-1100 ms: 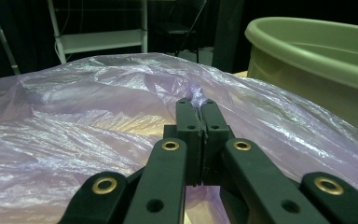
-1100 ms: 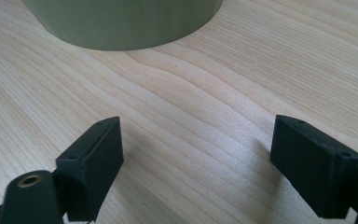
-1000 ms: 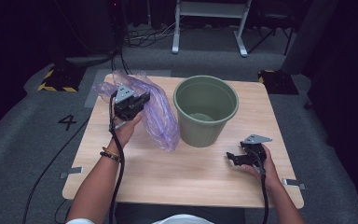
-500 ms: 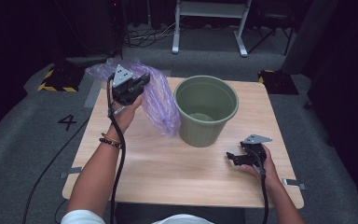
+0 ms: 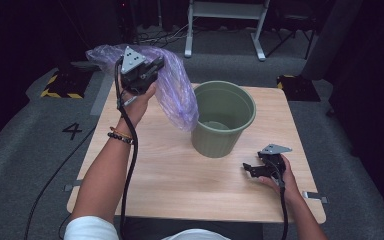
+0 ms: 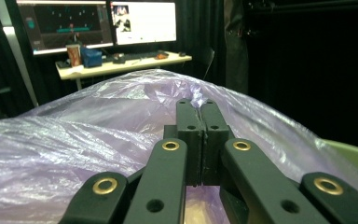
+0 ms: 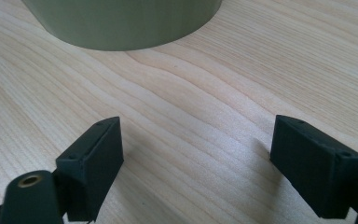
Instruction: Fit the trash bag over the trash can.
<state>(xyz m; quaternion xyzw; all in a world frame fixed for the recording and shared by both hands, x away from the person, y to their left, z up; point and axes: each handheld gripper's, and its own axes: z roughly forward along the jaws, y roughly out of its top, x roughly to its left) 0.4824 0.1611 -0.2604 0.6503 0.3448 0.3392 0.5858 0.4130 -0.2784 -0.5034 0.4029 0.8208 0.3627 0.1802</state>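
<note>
Above the wooden table, the left gripper pinches a crinkled purple plastic bag beside the green plastic bucket; the right gripper rests spread, holding nothing.

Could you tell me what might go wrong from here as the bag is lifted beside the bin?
The left gripper pinches only a thin fold of the bag, so the slippery film could slide out. The bag's hanging end drapes at the bin rim and might drag or tip it. The right gripper rests open on the table, steadying nothing.
</note>
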